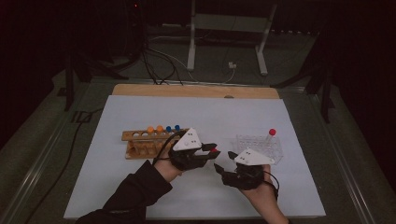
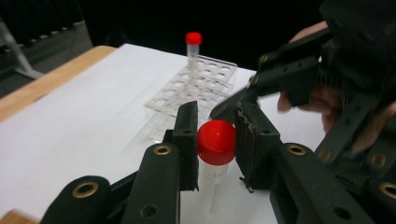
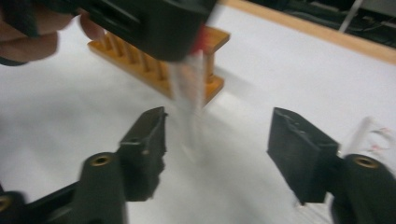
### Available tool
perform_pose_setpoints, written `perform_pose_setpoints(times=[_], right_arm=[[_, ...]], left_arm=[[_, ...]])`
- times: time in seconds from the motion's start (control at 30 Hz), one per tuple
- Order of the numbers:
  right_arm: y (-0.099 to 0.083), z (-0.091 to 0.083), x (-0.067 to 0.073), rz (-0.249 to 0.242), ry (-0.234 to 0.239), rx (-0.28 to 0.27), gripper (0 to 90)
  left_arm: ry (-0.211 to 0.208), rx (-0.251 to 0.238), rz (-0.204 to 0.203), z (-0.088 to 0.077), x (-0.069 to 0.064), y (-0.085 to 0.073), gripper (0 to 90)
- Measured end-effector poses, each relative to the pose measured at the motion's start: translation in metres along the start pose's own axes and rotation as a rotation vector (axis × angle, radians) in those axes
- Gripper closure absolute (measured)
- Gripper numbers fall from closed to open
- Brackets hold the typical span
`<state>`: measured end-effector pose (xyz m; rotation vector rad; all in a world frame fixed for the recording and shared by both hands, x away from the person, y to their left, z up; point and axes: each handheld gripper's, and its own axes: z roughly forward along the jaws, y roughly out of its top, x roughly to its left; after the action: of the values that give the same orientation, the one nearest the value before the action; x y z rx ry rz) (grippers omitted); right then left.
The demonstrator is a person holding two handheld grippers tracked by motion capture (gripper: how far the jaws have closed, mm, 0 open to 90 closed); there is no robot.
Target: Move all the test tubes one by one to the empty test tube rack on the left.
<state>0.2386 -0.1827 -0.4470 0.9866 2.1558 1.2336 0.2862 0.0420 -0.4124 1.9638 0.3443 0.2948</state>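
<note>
Your left hand-held gripper pinches the red-capped centrifuge tube at its cap, above the bench between both racks, while your right hand-held gripper stands spread around its clear body; judge it light, rigid, slick plastic, best gripped just under the cap.

Wooden rack left on the sheet, plastic rack right, 1 tube in it

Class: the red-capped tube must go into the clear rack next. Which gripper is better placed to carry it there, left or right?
Left. The left gripper is shut on the red-capped tube, while the right gripper stands open, holding nothing.
</note>
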Motion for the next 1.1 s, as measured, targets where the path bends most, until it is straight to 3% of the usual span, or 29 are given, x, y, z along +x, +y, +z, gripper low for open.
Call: perform_pose_setpoints(times=[0.3, 0.4, 0.5, 0.9, 1.1], right_arm=[[0.002, -0.012, -0.017, 0.039, -0.049, -0.039, 4.1], [0.001, -0.014, -0.020, 0.051, -0.048, -0.044, 0.0], [0.001, -0.016, -0.022, 0.054, -0.025, -0.056, 0.0], [-0.001, -0.018, -0.025, 0.049, -0.021, -0.051, 0.0], [-0.002, -0.019, -0.026, 0.050, -0.021, -0.057, 0.0]], left_arm=[[0.117, 0.003, -0.012, -0.048, 0.018, -0.003, 72.3], [0.164, 0.002, -0.018, -0.065, 0.025, -0.005, 72.3], [0.198, -0.004, -0.030, -0.080, 0.030, -0.009, 72.3], [0.335, 0.011, -0.072, -0.126, 0.050, -0.026, 72.2], [0.423, 0.018, -0.081, -0.144, 0.065, -0.032, 72.2]])
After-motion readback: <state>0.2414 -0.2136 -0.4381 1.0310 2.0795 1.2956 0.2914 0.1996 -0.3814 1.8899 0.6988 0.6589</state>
